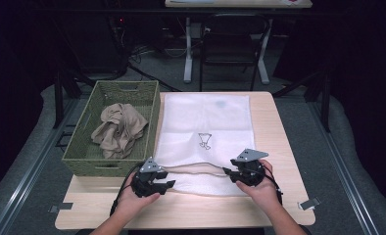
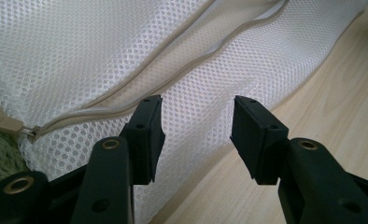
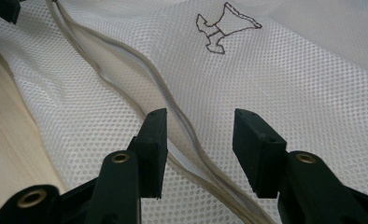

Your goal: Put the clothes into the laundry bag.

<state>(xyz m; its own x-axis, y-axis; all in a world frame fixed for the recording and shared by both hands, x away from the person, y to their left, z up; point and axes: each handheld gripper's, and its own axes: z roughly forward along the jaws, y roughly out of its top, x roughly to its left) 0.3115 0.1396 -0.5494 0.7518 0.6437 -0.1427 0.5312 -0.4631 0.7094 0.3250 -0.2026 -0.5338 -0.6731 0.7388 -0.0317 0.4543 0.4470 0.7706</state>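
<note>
A white mesh bag [image 1: 205, 117] lies flat on the wooden table [image 1: 274, 142], with a small black emblem [image 3: 224, 28] printed on it. Its beige zipper [image 1: 196, 169] runs across the near end and gapes slightly. My left gripper [image 1: 167, 180] sits at the bag's near left corner, jaws open over the mesh just below the zipper [image 2: 126, 100], whose pull [image 2: 25, 132] rests at the left end. My right gripper [image 1: 229, 174] is at the near right end, jaws open and straddling the zipper [image 3: 140, 65] without pressing on it.
A green woven basket [image 1: 98, 166] stands at the table's left side and touches the bag; a crumpled beige garment [image 1: 118, 127] lies inside. A dark chair [image 1: 232, 39] stands beyond the far edge. Bare wood shows along the near edge [image 1: 205, 210].
</note>
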